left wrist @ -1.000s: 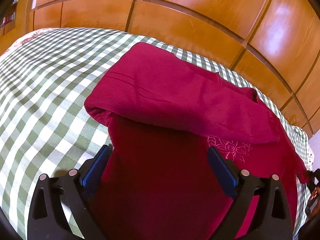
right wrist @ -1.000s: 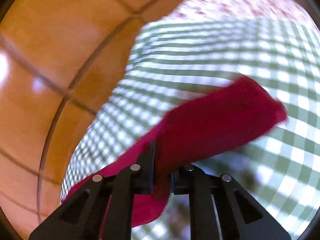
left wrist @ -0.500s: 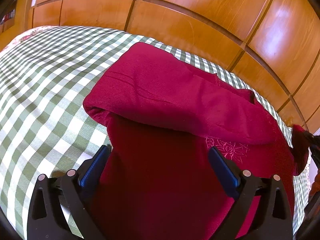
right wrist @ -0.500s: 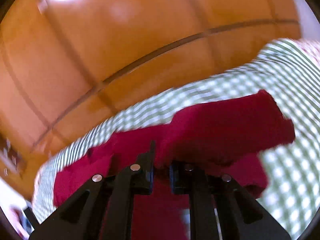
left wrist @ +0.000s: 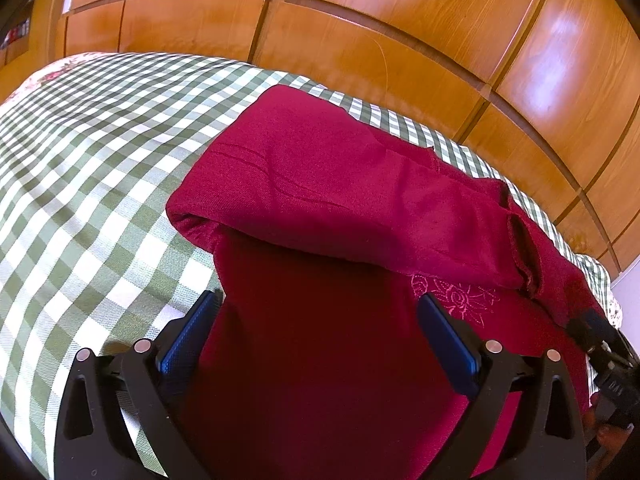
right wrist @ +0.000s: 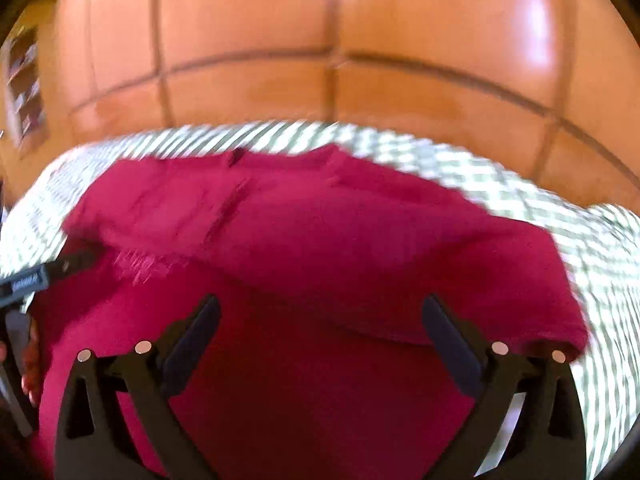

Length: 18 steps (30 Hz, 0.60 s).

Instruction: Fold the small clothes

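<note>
- The red garment [left wrist: 320, 208] lies on the checked bedspread [left wrist: 88, 168], its far part doubled over the near part, an embroidered flower showing just below the fold.
- Your left gripper [left wrist: 320, 332] is spread wide over the near cloth, gripping nothing.
- Your right gripper [right wrist: 320, 336] is likewise wide and empty; that view is blurred.
- By my reading, one fold is laid. Next, take an edge for the following fold.

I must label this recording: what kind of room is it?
Probably a bedroom: a bed-like surface under a green checked cover, a wooden wardrobe behind it, a red garment being folded.
</note>
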{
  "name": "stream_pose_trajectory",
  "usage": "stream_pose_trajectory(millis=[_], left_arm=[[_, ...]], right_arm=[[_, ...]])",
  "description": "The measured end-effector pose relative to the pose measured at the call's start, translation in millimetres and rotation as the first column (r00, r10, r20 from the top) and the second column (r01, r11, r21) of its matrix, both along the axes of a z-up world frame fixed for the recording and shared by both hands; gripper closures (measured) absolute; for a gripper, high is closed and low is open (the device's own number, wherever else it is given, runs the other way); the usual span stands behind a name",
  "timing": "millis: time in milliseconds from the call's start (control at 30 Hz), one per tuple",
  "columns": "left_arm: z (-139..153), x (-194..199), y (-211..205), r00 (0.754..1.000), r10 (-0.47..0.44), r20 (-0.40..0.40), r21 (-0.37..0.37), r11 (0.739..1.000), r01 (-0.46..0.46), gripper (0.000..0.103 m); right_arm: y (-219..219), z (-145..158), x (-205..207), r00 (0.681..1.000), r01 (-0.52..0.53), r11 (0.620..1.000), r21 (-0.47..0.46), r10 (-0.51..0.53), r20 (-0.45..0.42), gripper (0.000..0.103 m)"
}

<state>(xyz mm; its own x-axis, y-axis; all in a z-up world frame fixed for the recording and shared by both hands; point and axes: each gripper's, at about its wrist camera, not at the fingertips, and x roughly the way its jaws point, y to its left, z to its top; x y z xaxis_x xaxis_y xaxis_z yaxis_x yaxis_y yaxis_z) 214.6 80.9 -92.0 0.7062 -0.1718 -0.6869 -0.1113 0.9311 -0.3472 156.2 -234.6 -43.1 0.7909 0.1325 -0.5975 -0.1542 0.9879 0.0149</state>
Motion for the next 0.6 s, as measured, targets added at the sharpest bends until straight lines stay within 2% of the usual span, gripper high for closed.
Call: stream_pose_trajectory(millis=[100, 167, 200, 267, 333, 400, 500, 600], left_arm=[[6, -4, 3, 1.000, 0.012, 0.013, -0.021, 1.000, -0.011, 0.006], [18, -8, 3, 1.000, 0.018, 0.025, -0.040, 0.999, -0.017, 0.014], [27, -11, 2, 0.999, 0.019, 0.044, -0.053, 0.998, -0.016, 0.017], [49, -17, -7, 0.995, 0.001, 0.105, -0.088, 0.996, 0.008, 0.020], [69, -14, -30, 0.988, -0.071, 0.140, -0.081, 0.993, 0.083, 0.024], [82, -4, -65, 0.974, -0.181, 0.138, -0.014, 0.983, 0.184, 0.024], [80, 15, -109, 0.943, -0.310, 0.119, 0.044, 0.951, 0.307, 0.031], [73, 38, -139, 0.928, -0.368, 0.054, 0.038, 0.930, 0.366, 0.043]], right_arm=[[-24, -3, -7, 0.988, 0.155, 0.986, 0.054, -0.156, 0.010, 0.002], [-38, -7, -7, 0.964, 0.265, 0.962, 0.060, -0.265, -0.008, 0.002], [-45, -11, -5, 0.948, 0.317, 0.946, 0.068, -0.315, -0.030, 0.002], [-52, -16, 0, 0.934, 0.356, 0.931, 0.081, -0.352, -0.062, 0.002], [-61, -22, 4, 0.926, 0.375, 0.922, 0.097, -0.367, -0.092, 0.002], [-66, -22, 3, 0.924, 0.381, 0.917, 0.118, -0.372, -0.089, 0.002], [-73, -19, -5, 0.922, 0.387, 0.909, 0.153, -0.382, -0.062, 0.002], [-79, -19, -10, 0.913, 0.407, 0.893, 0.189, -0.404, -0.059, 0.002]])
